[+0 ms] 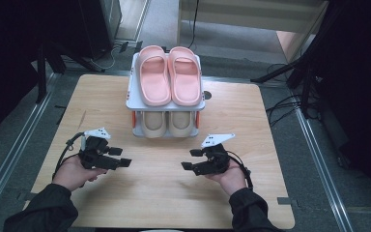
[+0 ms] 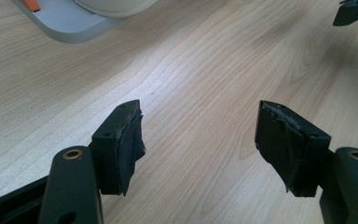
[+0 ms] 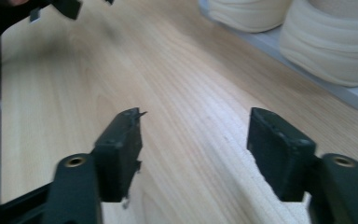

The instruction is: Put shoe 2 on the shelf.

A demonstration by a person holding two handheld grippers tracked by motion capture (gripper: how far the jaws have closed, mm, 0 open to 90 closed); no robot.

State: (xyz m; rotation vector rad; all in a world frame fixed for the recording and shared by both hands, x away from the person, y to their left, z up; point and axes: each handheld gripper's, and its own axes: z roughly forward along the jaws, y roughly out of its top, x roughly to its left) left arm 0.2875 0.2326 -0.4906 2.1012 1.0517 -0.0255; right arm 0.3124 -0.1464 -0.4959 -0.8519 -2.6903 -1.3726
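Both hands are low over the wooden surface (image 1: 174, 193), one at each side, and each tool points inward toward the other. The left tool (image 1: 120, 157) has its jaws spread wide with nothing between them; in the left gripper view the two black pads (image 2: 130, 140) stand well apart over bare wood grain. Same story on the right: the right tool (image 1: 191, 159) is wide open and empty too, its pads (image 3: 279, 151) framing only the surface.

Beyond the tools, at the far middle of the surface, stands the little two-tier shoe rack (image 1: 131, 96). On its top shelf sits a pair of pink slippers (image 1: 170, 75), side by side, toes toward the person. Below them, on the lower shelf, a pair of cream slippers (image 1: 167, 123) is tucked in (their rounded toes loom pale in the right gripper view (image 3: 335, 42)). Neither tool touches the rack; both are well short of it.
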